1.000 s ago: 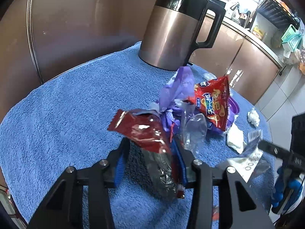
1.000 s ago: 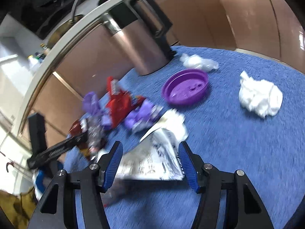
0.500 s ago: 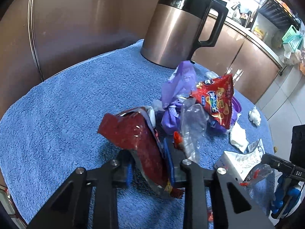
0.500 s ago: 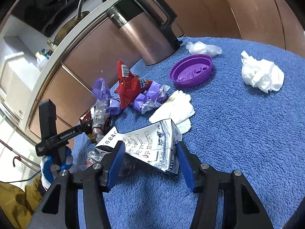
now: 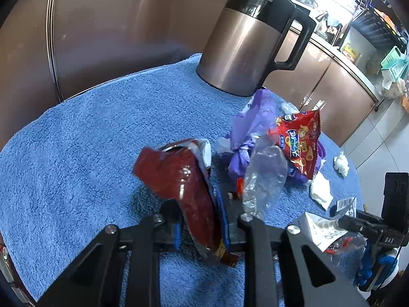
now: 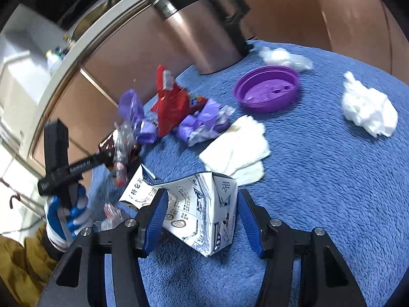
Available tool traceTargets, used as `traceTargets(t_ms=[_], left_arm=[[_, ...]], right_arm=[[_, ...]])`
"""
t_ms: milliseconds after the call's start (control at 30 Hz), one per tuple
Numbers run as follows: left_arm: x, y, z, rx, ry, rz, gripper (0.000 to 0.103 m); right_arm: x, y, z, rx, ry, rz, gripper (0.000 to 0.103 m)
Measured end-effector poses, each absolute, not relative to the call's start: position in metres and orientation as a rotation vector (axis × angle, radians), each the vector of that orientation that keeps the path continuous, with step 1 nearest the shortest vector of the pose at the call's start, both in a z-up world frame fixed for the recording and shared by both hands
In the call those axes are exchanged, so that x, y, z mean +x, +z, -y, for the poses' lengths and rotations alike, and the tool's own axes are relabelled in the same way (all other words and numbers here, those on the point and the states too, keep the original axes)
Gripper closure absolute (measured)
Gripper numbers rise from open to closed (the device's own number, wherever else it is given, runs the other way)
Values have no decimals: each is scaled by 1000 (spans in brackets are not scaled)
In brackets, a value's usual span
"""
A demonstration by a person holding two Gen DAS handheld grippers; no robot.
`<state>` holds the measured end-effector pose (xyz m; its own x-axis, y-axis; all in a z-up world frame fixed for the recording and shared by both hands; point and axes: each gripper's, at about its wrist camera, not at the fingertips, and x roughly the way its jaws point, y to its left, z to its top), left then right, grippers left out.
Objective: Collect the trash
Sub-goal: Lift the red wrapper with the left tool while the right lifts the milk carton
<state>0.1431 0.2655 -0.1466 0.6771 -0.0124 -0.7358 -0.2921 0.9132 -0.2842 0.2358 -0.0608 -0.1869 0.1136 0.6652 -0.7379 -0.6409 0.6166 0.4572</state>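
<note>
Between the left gripper's [image 5: 202, 220] just-closing jaws stands the dark red wrapper [image 5: 179, 179], pinched.

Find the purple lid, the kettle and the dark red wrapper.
purple lid [image 6: 265, 92], right wrist view, inner floor.
kettle [image 5: 237, 48], left wrist view, steel body.
dark red wrapper [image 5: 176, 176], left wrist view, glossy middle.

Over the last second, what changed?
Left gripper has just been closing and now pinches the dark red wrapper. Right gripper moved in around the white printed carton, with a gap at its right pad. Kettle, purple lid and tissues unchanged.
</note>
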Motion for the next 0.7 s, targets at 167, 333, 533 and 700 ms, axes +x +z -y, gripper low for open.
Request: traceTargets(t_ms=[167,333,533,700], left_arm=[[136,-140,-268,-423,139,-794,84],[132,-130,-274,-470,103,-775,84],[137,-126,-277,-491,94,-780,84],[138,-126,-286,-541,98,-775,96]], right_arm=[[227,-183,56,-13,967,-1076,60],[214,-171,61,-7,952,-1019,66],[199,-159,63,-36,913,-969,69],[192,-144,70,-30,874,-916,70]])
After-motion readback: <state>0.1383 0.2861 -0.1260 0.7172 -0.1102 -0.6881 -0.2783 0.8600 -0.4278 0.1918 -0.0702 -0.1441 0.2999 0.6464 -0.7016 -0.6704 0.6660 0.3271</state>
